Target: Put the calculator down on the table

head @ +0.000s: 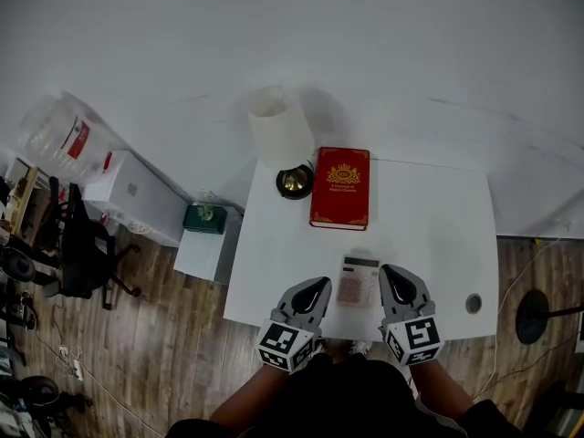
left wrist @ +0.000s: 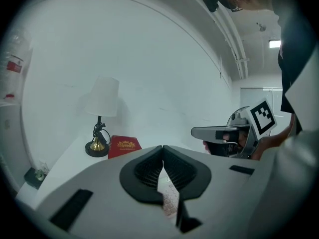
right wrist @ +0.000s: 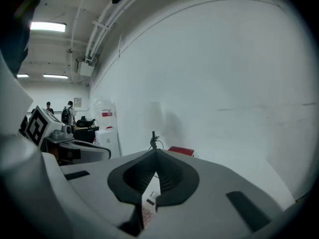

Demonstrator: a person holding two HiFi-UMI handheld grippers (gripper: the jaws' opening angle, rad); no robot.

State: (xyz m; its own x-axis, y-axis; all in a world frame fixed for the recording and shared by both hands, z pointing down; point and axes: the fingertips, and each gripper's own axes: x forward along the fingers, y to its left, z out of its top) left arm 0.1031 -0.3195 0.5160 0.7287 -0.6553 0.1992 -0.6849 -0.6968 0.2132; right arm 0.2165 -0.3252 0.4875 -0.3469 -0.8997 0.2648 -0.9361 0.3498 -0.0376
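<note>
As the calculator point(head: 358, 281) lies flat on the near part of the smooth white table point(head: 438, 235), a pale rectangular slab with a dark display strip, one gripper flanks it on each side. Left gripper point(head: 316, 290): dark ribbed pads pressed together, nothing between. Right gripper point(head: 398, 285): likewise closed, empty. Beyond: red hardcover book point(head: 339, 188), gilt emblem; lamp point(head: 281, 133), cream cylindrical shade, round brass base.
</note>
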